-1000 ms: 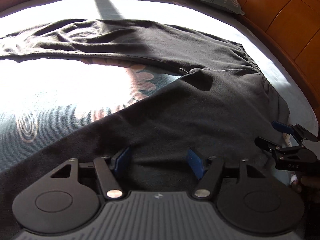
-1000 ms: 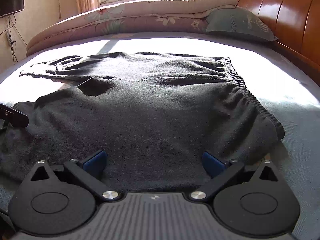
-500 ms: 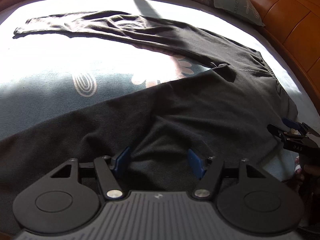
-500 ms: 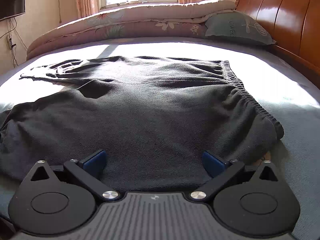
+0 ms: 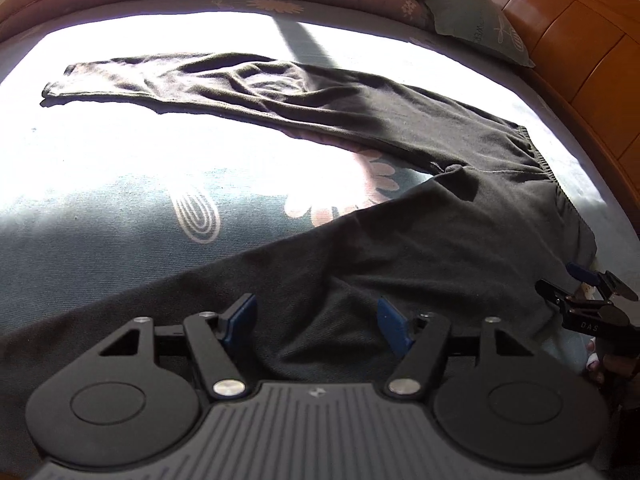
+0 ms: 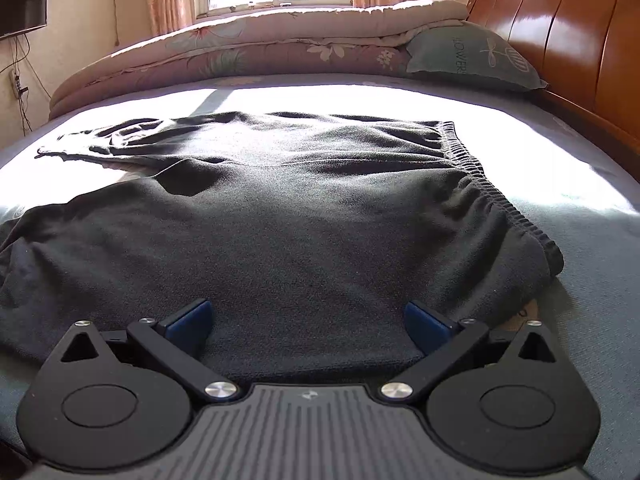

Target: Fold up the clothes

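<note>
Now: dark trousers spread on the bed

Soft, matte black trousers [image 5: 400,216] lie on my floral bedsheet [image 5: 120,220], ribbed elastic waistband [image 6: 492,196] toward the headboard [image 6: 560,40], legs splayed leftward. Both my left gripper [image 5: 316,320] and right gripper [image 6: 308,320] gape wide, empty.

Trousers [image 5: 400,220] lie spread on the bed [image 5: 100,240], legs splayed apart toward the left, waistband [image 6: 492,196] to the right near the headboard [image 6: 560,40]. Behind them, a folded quilt [image 6: 260,44] runs across the bed, a pillow [image 6: 468,60] at its right end.
</note>
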`<state>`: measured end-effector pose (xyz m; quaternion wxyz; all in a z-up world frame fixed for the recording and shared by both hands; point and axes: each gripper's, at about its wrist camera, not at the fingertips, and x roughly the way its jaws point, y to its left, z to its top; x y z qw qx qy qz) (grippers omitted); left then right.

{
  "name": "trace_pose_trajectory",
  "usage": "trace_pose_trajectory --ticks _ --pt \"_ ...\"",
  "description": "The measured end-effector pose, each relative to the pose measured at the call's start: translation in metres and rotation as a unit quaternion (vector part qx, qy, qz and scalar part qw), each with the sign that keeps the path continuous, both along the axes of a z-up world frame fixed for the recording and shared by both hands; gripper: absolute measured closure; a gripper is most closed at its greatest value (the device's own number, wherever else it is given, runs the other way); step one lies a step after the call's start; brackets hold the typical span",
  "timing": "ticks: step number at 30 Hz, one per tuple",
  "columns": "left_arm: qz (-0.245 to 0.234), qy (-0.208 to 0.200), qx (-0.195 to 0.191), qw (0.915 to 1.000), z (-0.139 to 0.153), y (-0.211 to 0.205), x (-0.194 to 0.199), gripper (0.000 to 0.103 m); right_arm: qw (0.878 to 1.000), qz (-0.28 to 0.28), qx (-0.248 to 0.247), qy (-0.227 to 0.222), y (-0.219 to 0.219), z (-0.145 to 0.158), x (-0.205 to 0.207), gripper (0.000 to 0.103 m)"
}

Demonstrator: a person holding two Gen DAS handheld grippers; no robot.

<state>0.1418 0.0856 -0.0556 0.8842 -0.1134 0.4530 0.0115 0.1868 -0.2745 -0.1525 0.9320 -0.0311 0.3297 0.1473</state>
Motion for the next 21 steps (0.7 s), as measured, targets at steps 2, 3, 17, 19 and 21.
trace_pose_trajectory --ticks 2,3,17,19,21 --pt "-0.014 -0.009 0.017 0.9997 0.01 -0.002 0.021 0.035 1.0 0.0 0.001 0.009 0.001 0.006 0.001 0.0" --pt "-0.022 -0.012 0.027 0.9993 0.013 -0.005 0.033 0.035 1.0 0.001 0.003 0.014 0.002 0.01 0.002 0.0" --pt "-0.105 -0.018 0.059 0.9926 -0.028 -0.064 0.206 0.035 1.0 0.015 0.007 -0.005 0.029 0.026 0.073 0.0" --pt "-0.11 -0.011 0.064 0.9918 -0.042 -0.072 0.222 0.035 1.0 0.019 0.006 -0.001 0.033 0.019 0.08 0.0" --pt "-0.109 -0.013 0.069 0.9916 -0.052 -0.075 0.221 0.034 1.0 0.026 0.008 0.005 0.035 0.012 0.083 0.0"
